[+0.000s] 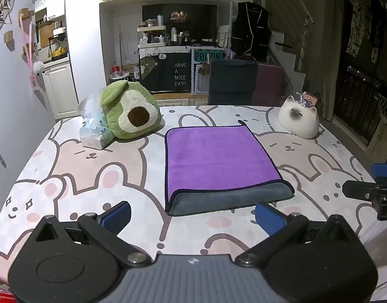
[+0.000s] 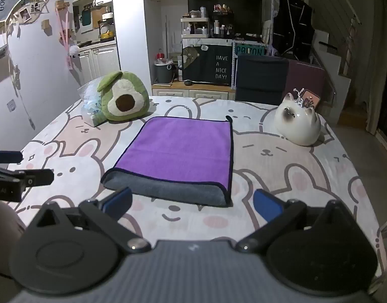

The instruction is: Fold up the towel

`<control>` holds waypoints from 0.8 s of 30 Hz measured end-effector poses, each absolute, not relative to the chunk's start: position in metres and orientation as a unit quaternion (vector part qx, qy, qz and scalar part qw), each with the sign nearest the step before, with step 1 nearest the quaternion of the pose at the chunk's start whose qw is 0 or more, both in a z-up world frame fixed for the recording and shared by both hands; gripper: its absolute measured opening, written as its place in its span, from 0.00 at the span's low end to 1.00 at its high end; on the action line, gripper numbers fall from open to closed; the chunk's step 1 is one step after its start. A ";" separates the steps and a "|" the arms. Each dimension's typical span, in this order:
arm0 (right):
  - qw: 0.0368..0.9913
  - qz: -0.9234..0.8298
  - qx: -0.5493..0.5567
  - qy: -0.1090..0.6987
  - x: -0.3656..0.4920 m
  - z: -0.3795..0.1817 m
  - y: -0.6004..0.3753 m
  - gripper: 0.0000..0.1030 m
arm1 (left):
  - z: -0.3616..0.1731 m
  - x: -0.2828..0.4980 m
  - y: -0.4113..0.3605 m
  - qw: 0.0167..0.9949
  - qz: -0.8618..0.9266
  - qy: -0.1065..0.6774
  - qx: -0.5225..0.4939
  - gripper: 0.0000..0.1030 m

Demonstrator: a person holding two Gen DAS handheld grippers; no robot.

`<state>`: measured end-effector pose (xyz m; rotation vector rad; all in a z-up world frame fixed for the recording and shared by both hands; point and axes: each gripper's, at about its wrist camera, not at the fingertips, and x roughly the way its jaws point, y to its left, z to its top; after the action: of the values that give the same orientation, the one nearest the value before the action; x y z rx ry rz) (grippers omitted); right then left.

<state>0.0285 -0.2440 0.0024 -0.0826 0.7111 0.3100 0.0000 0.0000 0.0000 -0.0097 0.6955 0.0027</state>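
Observation:
A purple towel (image 1: 216,159) with a grey underside lies folded flat on the bunny-print table (image 1: 92,176). Its grey lower layer sticks out along the near edge. It also shows in the right wrist view (image 2: 183,149). My left gripper (image 1: 193,217) is open and empty, just short of the towel's near edge. My right gripper (image 2: 192,205) is open and empty, also just short of the near edge. The right gripper shows at the right edge of the left wrist view (image 1: 370,194). The left gripper shows at the left edge of the right wrist view (image 2: 19,176).
A green avocado plush (image 1: 130,111) and a plastic bag (image 1: 95,131) sit at the back left. A white cat-shaped ceramic (image 1: 298,120) stands at the back right. A dark chair (image 1: 232,80) is behind the table. A wall runs along the left.

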 end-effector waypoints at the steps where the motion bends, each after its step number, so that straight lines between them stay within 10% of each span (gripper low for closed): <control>1: 0.925 0.151 -0.040 0.347 0.029 0.002 -0.244 1.00 | 0.000 0.000 0.000 0.940 0.001 0.341 -0.004 1.00; 24: 0.924 0.151 -0.040 0.350 0.032 0.002 -0.241 1.00 | 0.000 0.000 0.000 0.939 0.001 0.344 -0.004 1.00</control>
<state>0.0321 -0.2412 0.0021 -0.0811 0.7178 0.3095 0.0004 0.0000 -0.0002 -0.0075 0.7027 0.0030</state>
